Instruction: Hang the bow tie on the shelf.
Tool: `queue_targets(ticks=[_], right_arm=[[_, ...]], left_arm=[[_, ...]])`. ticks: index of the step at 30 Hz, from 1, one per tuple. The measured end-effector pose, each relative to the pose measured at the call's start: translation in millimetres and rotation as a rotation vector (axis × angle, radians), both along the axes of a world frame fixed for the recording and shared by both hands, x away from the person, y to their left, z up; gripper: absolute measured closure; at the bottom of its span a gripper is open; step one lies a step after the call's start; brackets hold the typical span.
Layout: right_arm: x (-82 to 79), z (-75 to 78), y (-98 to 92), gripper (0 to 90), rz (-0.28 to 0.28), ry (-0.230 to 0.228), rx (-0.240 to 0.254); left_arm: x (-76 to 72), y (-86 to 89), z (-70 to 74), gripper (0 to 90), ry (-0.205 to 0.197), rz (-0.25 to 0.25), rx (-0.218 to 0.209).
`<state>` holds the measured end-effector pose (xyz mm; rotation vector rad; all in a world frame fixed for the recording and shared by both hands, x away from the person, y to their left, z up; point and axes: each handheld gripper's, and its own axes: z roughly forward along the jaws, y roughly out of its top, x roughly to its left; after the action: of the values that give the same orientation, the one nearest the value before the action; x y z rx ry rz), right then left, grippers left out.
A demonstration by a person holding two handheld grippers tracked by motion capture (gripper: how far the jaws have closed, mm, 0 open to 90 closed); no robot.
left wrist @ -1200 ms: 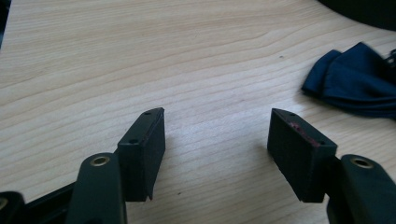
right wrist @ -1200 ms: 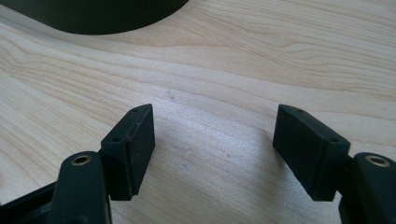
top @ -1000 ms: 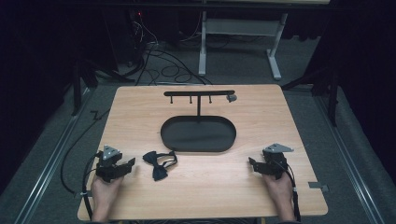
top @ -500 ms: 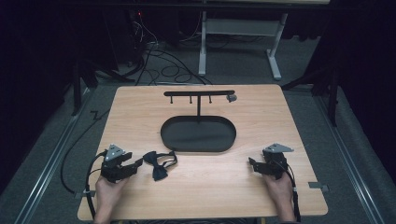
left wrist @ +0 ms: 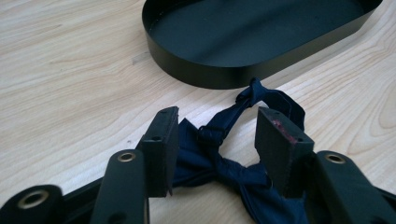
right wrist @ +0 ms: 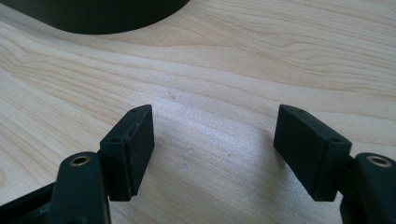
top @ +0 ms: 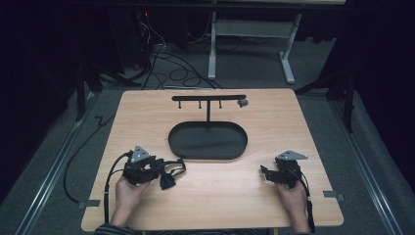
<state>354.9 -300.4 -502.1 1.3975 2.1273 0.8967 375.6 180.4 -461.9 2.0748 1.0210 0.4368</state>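
Closing on the navy bow tie (left wrist: 219, 158) just in front of the black tray (left wrist: 210, 70), left gripper (left wrist: 217, 144) jaws straddle it w/o pinching yet; it's soft, light, floppy fabric, so grab the center knot; right gripper (right wrist: 215, 140) open, empty.

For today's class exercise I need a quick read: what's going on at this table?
A person holds a claw in each hand. The left claw has reached a dark blue bow tie lying beside the black oval tray; its jaws have just been closing, with the tie between them but not yet pinched. The right claw is open over bare wood.
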Motion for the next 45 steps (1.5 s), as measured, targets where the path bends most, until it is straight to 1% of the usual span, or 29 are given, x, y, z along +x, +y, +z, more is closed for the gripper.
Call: queue_targets(ticks=[1,4,8,11,13,16,19,21,23,24,26,30,37,45], right_arm=[[0.0,0.0,0.0,30.2,0.000,0.000,0.000],[0.0,0.0,0.0,30.2,0.000,0.000,0.000],[0.0,0.0,0.1,30.2,-0.001,0.000,-0.001],[0.0,0.0,0.1,30.3,0.000,0.000,-0.001],[0.0,0.0,0.0,30.3,-0.001,0.000,0.000],[0.0,0.0,0.0,30.3,-0.001,0.000,0.000],[0.0,0.0,0.0,30.3,-0.001,0.000,0.001],[0.0,0.0,0.0,30.3,-0.001,0.000,0.000],[0.0,0.0,0.1,30.3,-0.001,0.000,0.000],[0.0,0.0,0.1,30.3,-0.001,0.000,0.000],[0.0,0.0,0.1,30.3,-0.001,0.000,-0.001],[0.0,0.0,0.0,30.3,-0.001,0.000,-0.001],[0.0,0.0,0.1,30.3,-0.001,0.000,-0.001],[0.0,0.0,0.2,30.1,0.001,-0.001,-0.002]], left_arm=[[1.7,-1.8,-0.9,52.1,0.000,-0.004,0.003],[7.9,-7.3,-4.3,53.0,0.012,-0.015,0.032],[15.1,-14.4,-8.7,54.2,0.025,-0.032,0.040],[19.4,-19.4,-12.8,55.6,0.039,-0.049,0.058],[22.0,-22.1,-15.4,57.4,0.049,-0.050,0.069],[25.6,-24.2,-19.7,61.9,0.071,-0.054,0.073],[27.0,-25.6,-22.7,68.9,0.085,-0.065,0.082],[27.2,-25.6,-23.1,74.3,0.086,-0.058,0.091],[26.9,-25.3,-22.7,83.3,0.089,-0.066,0.090],[26.7,-25.2,-22.5,83.3,0.087,-0.069,0.096],[25.8,-24.8,-21.7,86.9,0.083,-0.074,0.107],[23.7,-23.2,-18.5,88.8,0.068,-0.074,0.104],[17.6,-17.2,-8.1,89.4,0.051,-0.075,0.084],[10.1,-6.1,5.7,89.6,0.024,-0.068,0.024]])
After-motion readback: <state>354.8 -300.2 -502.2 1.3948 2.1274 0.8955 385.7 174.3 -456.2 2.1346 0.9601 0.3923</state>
